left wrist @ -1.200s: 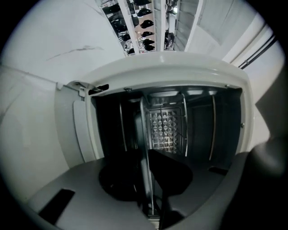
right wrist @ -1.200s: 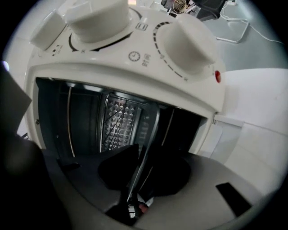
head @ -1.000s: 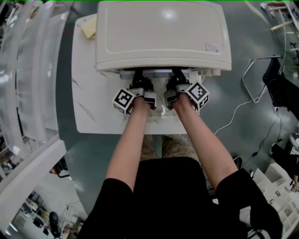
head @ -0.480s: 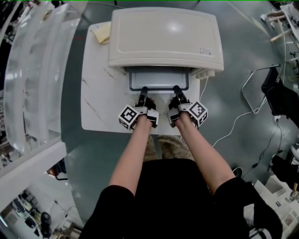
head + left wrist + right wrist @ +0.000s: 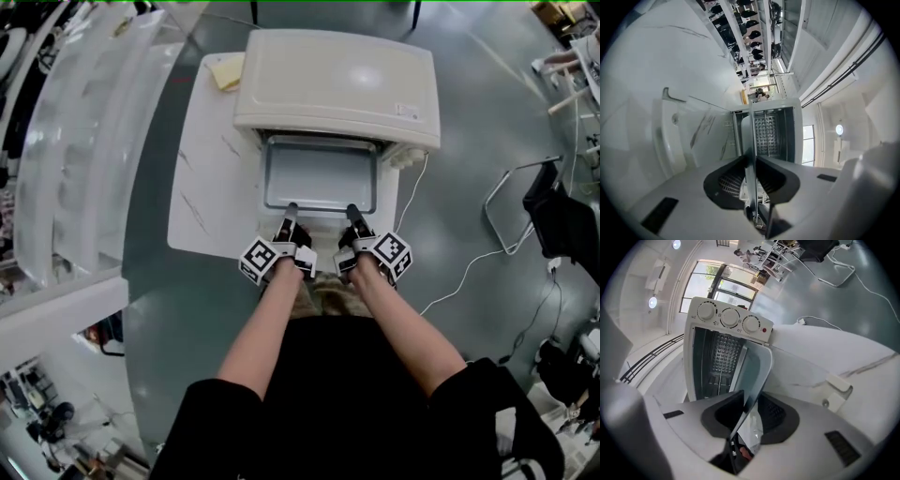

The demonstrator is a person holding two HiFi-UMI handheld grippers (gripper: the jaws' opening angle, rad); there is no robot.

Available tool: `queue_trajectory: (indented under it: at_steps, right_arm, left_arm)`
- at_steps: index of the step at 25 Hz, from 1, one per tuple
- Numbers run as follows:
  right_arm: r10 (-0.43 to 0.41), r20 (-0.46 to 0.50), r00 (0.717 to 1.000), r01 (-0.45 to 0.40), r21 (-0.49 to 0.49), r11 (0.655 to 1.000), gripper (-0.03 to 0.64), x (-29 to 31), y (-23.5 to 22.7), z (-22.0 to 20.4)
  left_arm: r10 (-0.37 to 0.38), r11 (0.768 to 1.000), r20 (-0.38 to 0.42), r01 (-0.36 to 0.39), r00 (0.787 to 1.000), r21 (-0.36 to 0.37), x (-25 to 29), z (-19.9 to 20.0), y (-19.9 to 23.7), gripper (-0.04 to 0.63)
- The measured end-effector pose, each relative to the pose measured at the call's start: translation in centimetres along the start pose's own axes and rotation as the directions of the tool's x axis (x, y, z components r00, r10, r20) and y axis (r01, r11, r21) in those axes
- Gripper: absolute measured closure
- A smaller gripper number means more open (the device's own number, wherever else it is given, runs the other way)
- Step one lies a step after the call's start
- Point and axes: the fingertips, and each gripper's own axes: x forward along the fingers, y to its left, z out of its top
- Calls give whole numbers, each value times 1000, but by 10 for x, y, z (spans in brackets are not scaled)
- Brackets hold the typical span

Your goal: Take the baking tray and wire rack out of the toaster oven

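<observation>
- White, grey-veined worktop (image 5: 202,178) carries a cream toaster oven (image 5: 337,80).
- Grey metal baking tray (image 5: 321,175) projects partway out of the oven's front.
- Left hand-held gripper (image 5: 290,212): jaws narrow, clamped on the tray's near rim.
- Right hand-held gripper (image 5: 352,212): gripping the same rim, jaws just eased slightly wider.

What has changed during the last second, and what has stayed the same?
The tray has slid out of the oven toward the person. The left gripper and the right gripper pulled it, both gripping its near rim. The right gripper's fingers have just been opening slightly, with the rim still between them. The oven stays in place on the table.
</observation>
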Motion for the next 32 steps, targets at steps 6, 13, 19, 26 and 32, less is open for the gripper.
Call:
queue_trajectory:
  at_steps: [6,13,19,26,32]
  right_arm:
    - [41,-55,998,-42,-19,999,511,-23,-2,-6]
    - [59,-191,980,-77,-88,993,517,-28,10,-40]
    - [69,-309,949,-105,-102,989,515,-11,27,-97]
    - [65,-404,913,-132,-140,981,512,29,65,-195]
    - [44,-435,899,-121,-149,981,511,67,77,-263]
  left_arm:
    - [-4,1000,21,3,1000,15,-31,-17,-3,511]
    - [24,1000,77,-25,997,16,-80,-8,5,511]
    - [56,998,183,-62,981,26,-125,37,7,511]
    - [43,999,295,-43,955,-7,-179,131,14,511]
    - [43,999,342,-34,939,-34,-206,201,32,509]
